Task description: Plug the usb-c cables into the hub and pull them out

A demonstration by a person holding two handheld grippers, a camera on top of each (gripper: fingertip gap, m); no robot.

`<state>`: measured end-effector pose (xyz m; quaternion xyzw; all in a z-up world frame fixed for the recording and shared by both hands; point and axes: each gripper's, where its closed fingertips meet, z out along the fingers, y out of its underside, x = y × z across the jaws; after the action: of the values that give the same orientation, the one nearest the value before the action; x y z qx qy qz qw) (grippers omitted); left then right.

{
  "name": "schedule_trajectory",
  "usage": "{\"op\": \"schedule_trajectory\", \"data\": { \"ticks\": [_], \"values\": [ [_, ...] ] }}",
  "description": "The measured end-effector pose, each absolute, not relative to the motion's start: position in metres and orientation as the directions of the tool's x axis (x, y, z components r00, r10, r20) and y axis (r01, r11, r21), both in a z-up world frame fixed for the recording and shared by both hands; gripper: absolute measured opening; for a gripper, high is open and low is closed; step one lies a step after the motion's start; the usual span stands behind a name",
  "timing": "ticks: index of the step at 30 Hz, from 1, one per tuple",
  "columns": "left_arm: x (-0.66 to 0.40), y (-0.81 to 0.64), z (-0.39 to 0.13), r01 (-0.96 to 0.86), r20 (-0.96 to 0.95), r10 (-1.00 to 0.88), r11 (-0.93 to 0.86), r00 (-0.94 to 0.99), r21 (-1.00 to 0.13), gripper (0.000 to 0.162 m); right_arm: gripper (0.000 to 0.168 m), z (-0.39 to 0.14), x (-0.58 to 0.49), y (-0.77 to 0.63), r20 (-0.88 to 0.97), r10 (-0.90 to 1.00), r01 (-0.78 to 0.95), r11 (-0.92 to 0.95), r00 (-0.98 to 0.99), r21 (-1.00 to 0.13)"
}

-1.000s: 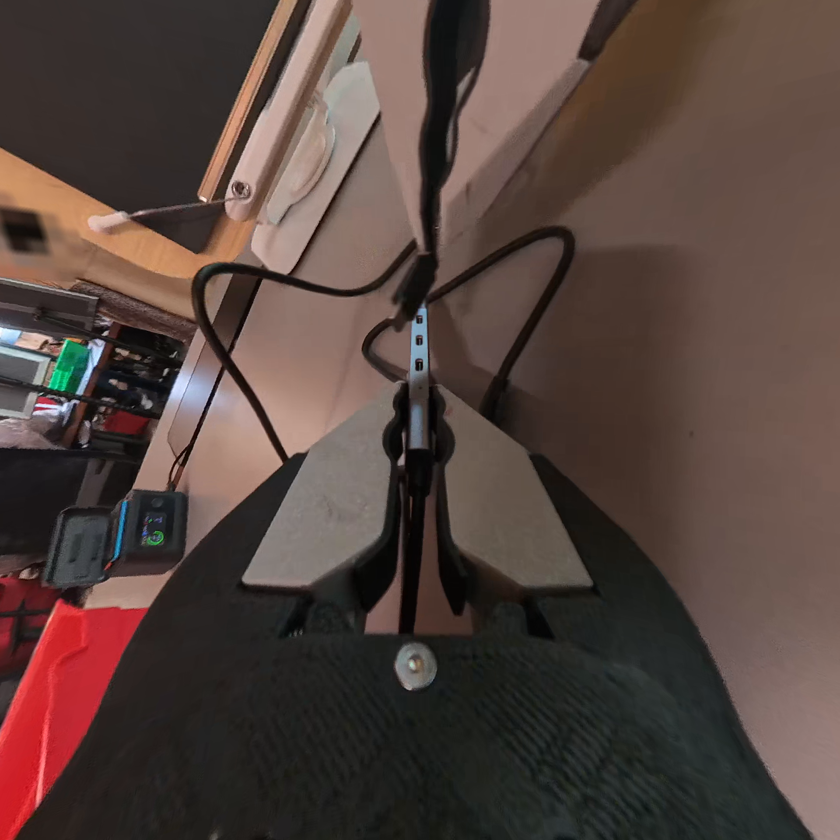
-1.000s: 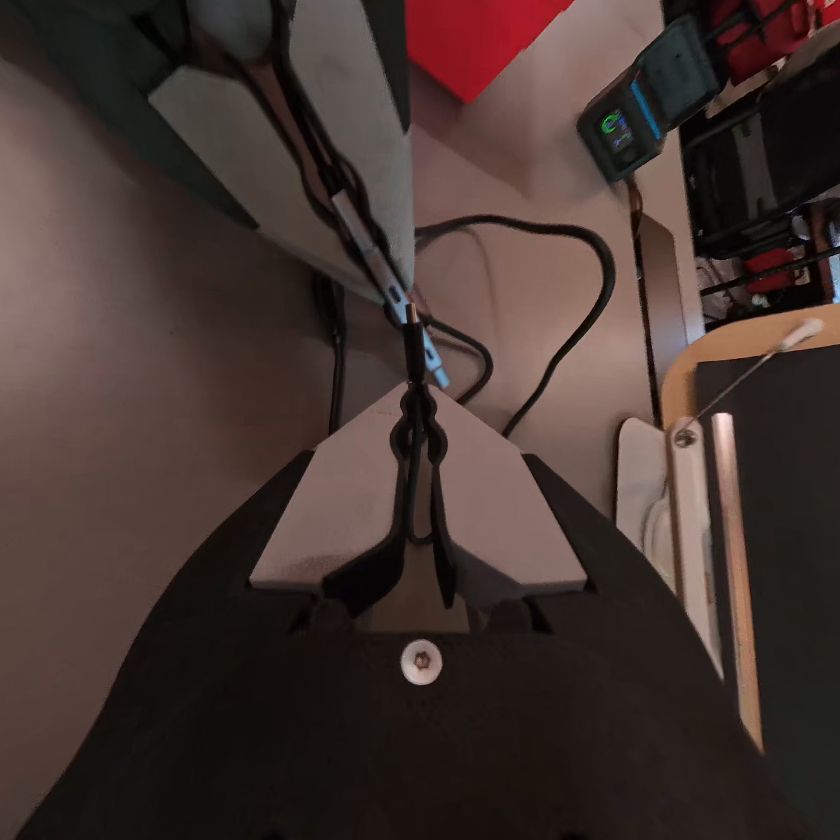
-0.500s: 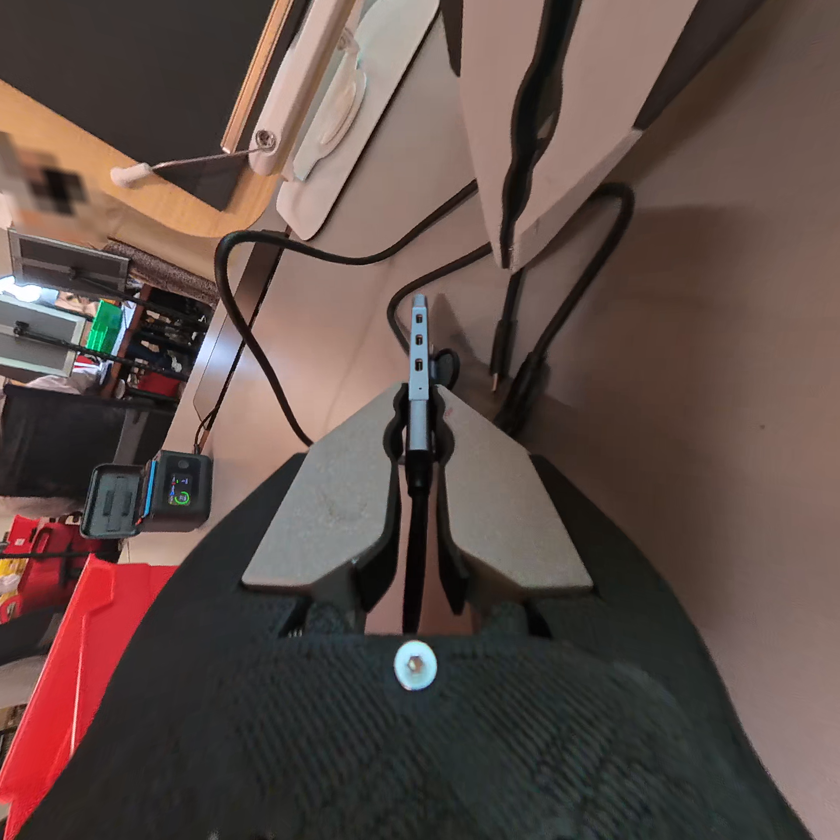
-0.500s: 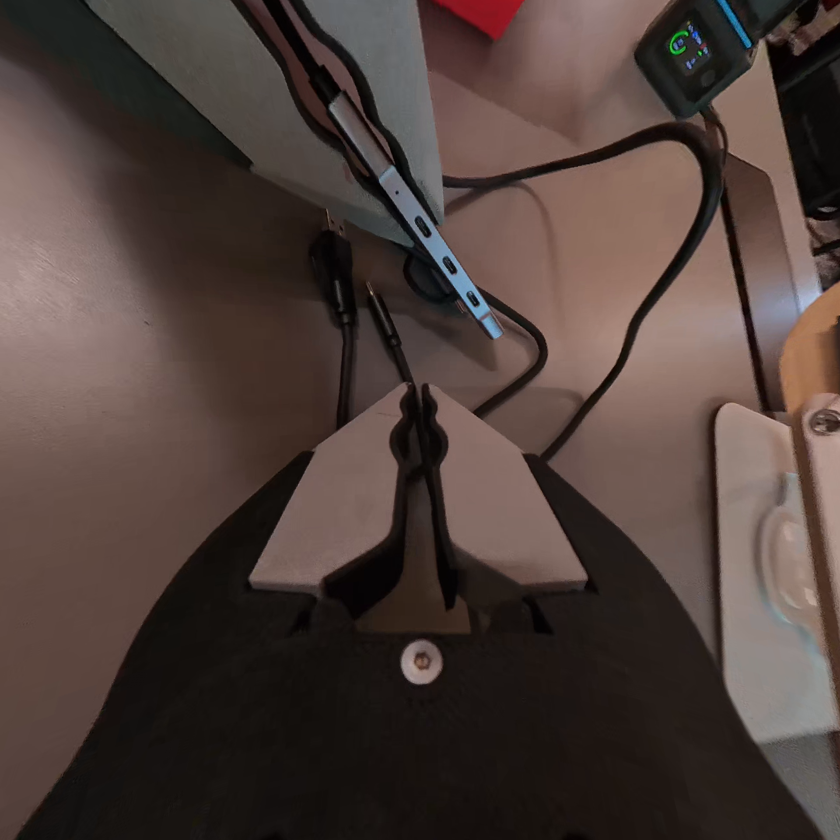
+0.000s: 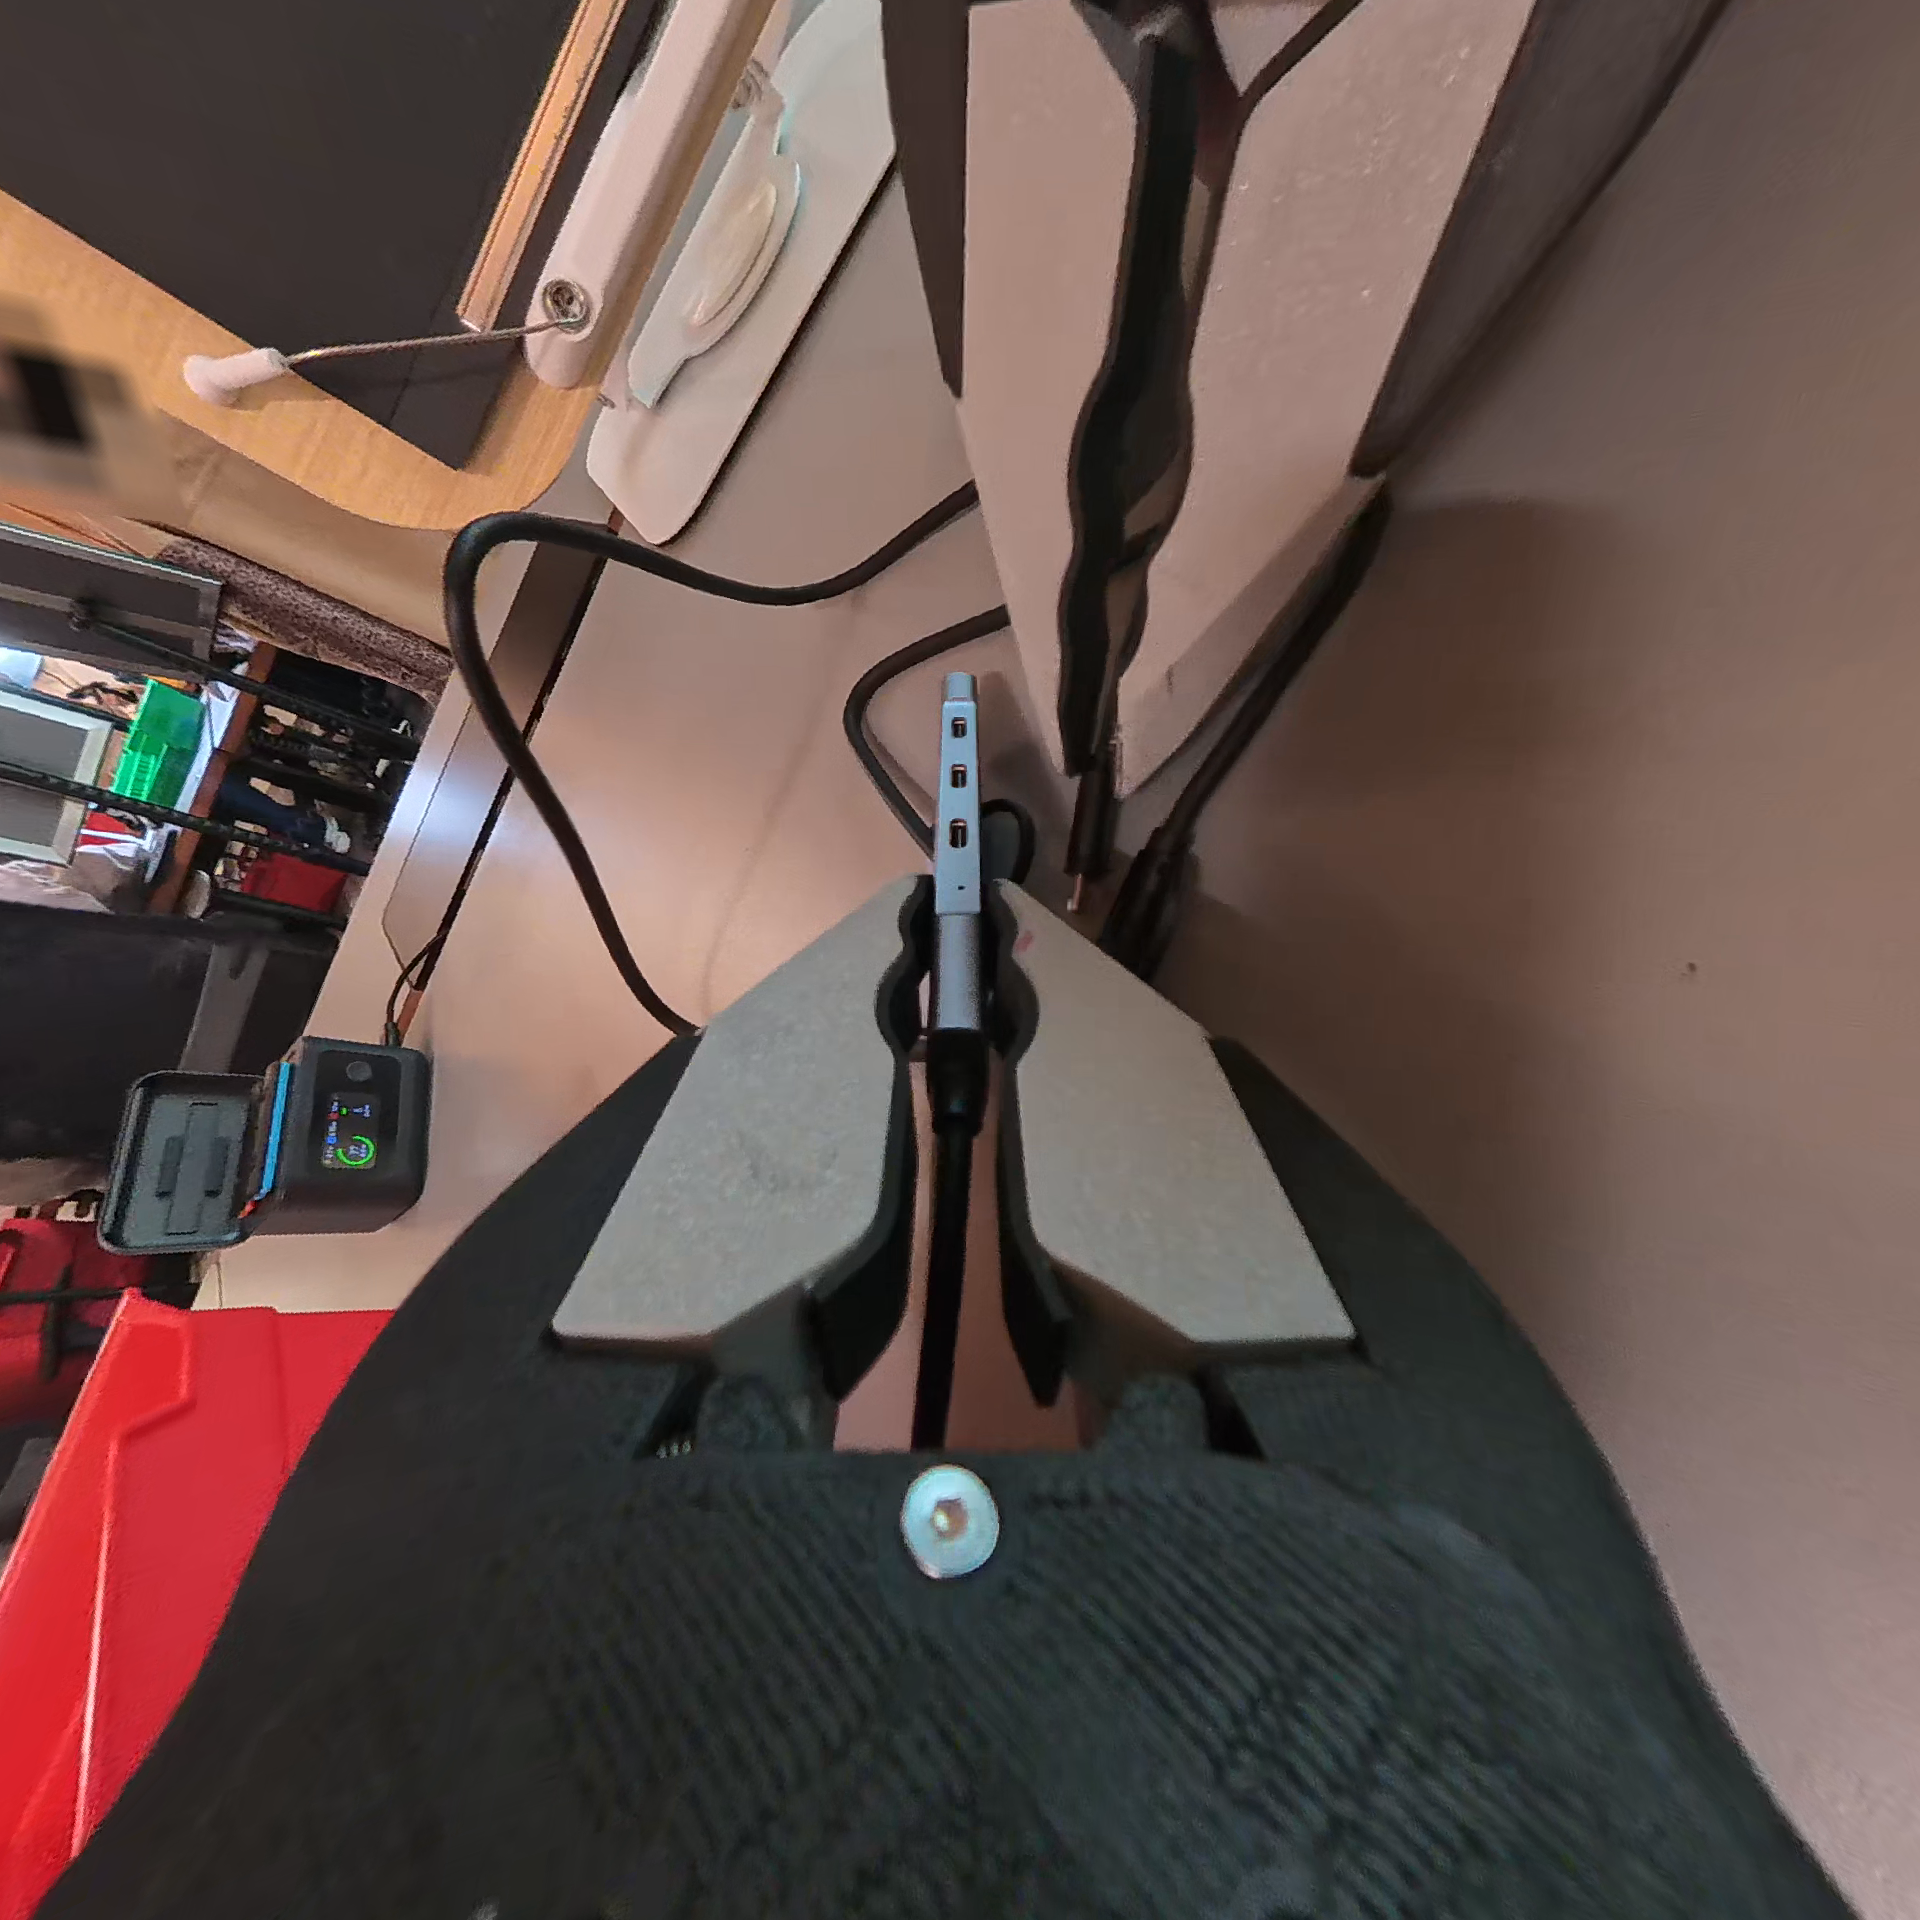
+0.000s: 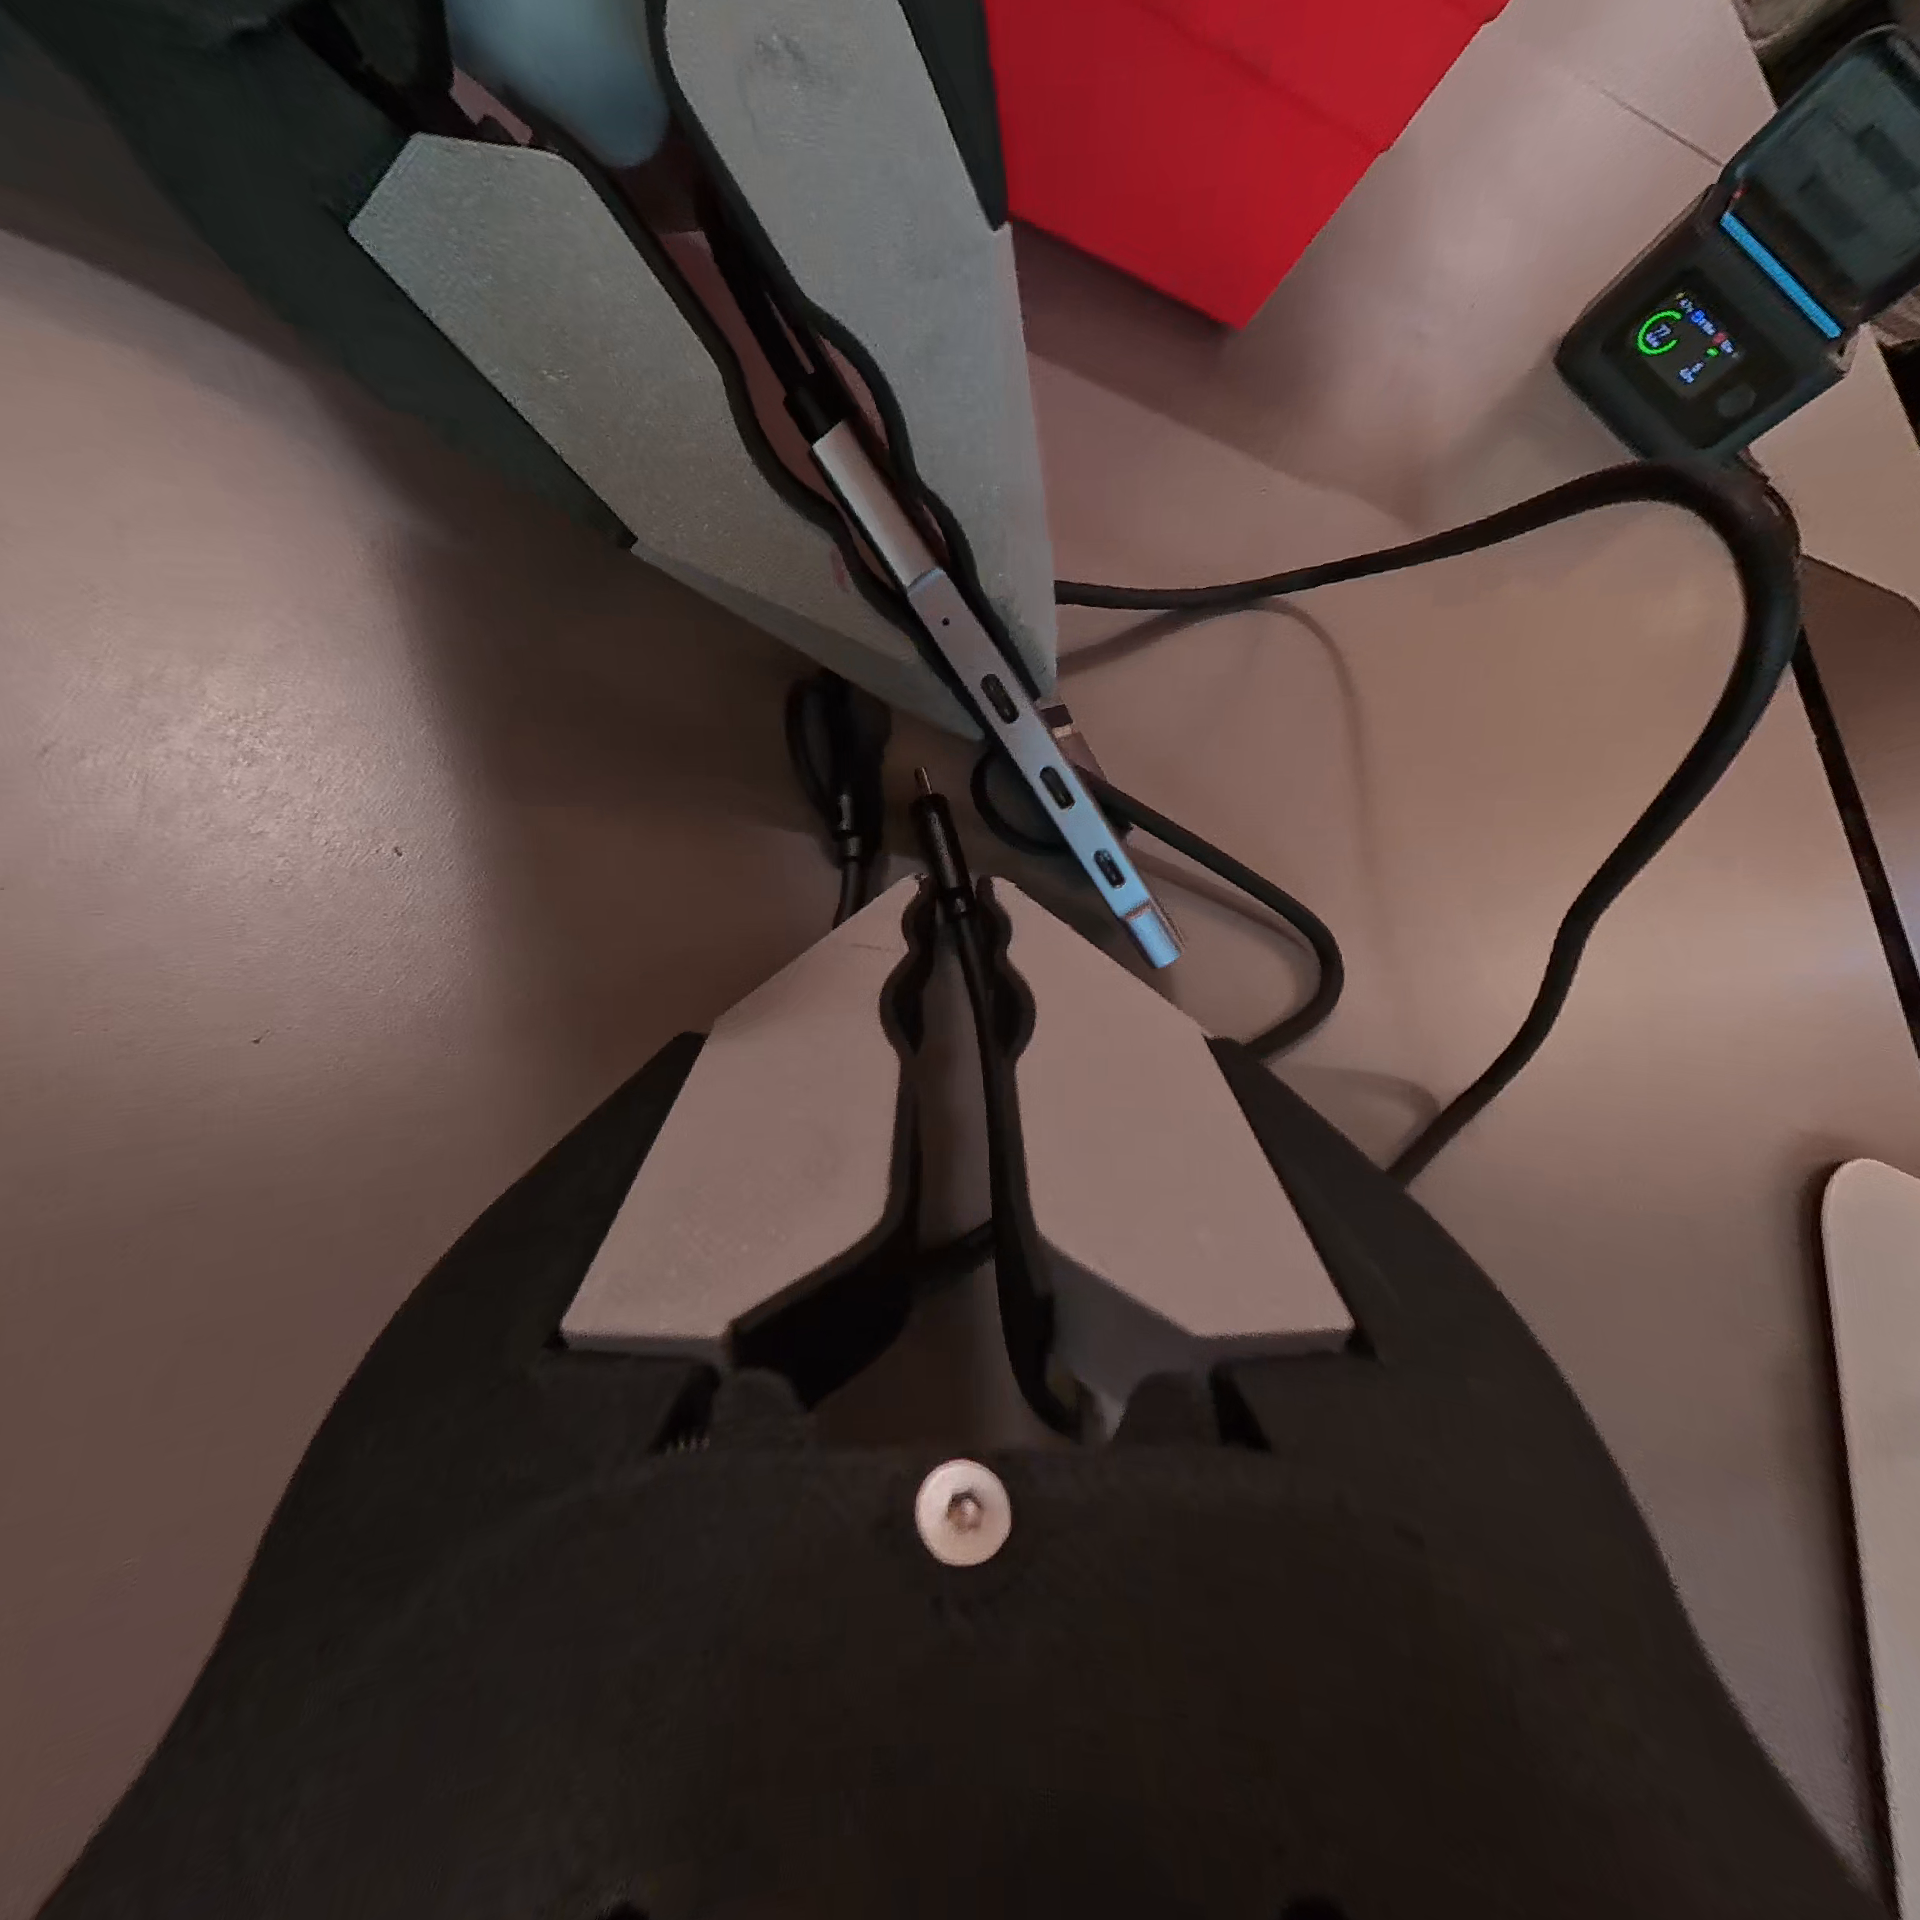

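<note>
My left gripper (image 5: 958, 896) is shut on a slim grey USB-C hub (image 5: 957, 790), held on edge with three empty ports facing up. The hub also shows in the right wrist view (image 6: 1060, 790), sticking out of the left gripper (image 6: 1003, 717). My right gripper (image 6: 948, 883) is shut on a black USB-C cable (image 6: 938, 831); its plug points forward, just left of the hub and clear of it. In the left wrist view the right gripper (image 5: 1091, 769) hangs from above with the plug (image 5: 1086, 842) beside the hub. A second black cable end (image 6: 842, 790) lies on the table.
A brown table (image 6: 312, 779) lies under both grippers. A thick black cable (image 6: 1662, 727) loops to a small black power unit with a lit screen (image 6: 1714, 343). A red box (image 6: 1195, 156) sits beyond. A white flat pad (image 5: 727, 312) and a wooden-edged board (image 5: 312, 436) lie at the table's edge. Both grippers' tips are close together, under 4 cm apart.
The cable plug has come out of the hub. My right gripper pulled it back and to the side, then drew closer again; all three ports now show empty.
</note>
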<state>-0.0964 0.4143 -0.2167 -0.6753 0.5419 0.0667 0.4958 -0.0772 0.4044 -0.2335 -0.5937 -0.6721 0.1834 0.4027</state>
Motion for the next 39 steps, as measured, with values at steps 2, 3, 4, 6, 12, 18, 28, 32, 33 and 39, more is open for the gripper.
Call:
{"op": "schedule_trajectory", "data": {
  "ticks": [2, 3, 4, 6, 12, 18, 28, 32, 33, 39],
  "values": [
    [-0.097, 0.414, -0.217, -0.802, -0.629, -0.668, 0.080, 0.398, -0.592, 0.006, 0.004, -0.234, -0.080, 0.406, 0.330, 0.943, 0.651, 0.228, 0.037, -0.724],
    [-0.097, 0.414, -0.217, -0.804, -0.633, -0.665, 0.081, 0.396, -0.589, 0.006, 0.004, -0.234, -0.081, 0.407, 0.335, 0.941, 0.654, 0.229, 0.039, -0.720],
    [-0.097, 0.414, -0.217, -0.805, -0.633, -0.665, 0.080, 0.396, -0.588, 0.006, 0.005, -0.236, -0.082, 0.408, 0.336, 0.941, 0.662, 0.228, 0.038, -0.714],
    [-0.097, 0.414, -0.217, -0.802, -0.627, -0.668, 0.077, 0.400, -0.593, 0.006, 0.005, -0.240, -0.083, 0.409, 0.331, 0.943, 0.678, 0.222, 0.033, -0.701],
    [-0.102, 0.417, -0.217, -0.809, -0.639, -0.649, 0.061, 0.413, -0.585, 0.007, 0.004, -0.236, -0.083, 0.412, 0.315, 0.947, 0.666, 0.198, 0.059, -0.719],
    [-0.105, 0.419, -0.220, -0.865, -0.713, -0.605, 0.078, 0.355, -0.496, 0.007, 0.004, -0.201, -0.060, 0.416, 0.423, 0.893, 0.706, 0.199, 0.155, -0.680],
    [-0.086, 0.409, -0.219, -0.814, -0.648, -0.668, 0.108, 0.367, -0.571, 0.006, 0.004, -0.210, -0.057, 0.414, 0.701, 0.713, 0.872, 0.351, -0.014, -0.340],
    [-0.086, 0.408, -0.215, -0.791, -0.627, -0.674, 0.102, 0.391, -0.604, 0.006, 0.004, -0.209, -0.054, 0.407, 0.635, 0.772, 0.854, 0.335, -0.006, -0.399],
    [-0.085, 0.408, -0.213, -0.779, -0.612, -0.681, 0.097, 0.402, -0.620, 0.006, 0.004, -0.210, -0.052, 0.406, 0.620, 0.785, 0.854, 0.325, -0.004, -0.406],
    [-0.079, 0.402, -0.213, -0.772, -0.612, -0.697, 0.130, 0.375, -0.622, 0.006, 0.004, -0.218, -0.050, 0.402, 0.605, 0.795, 0.867, 0.331, -0.044, -0.372]
  ]
}}
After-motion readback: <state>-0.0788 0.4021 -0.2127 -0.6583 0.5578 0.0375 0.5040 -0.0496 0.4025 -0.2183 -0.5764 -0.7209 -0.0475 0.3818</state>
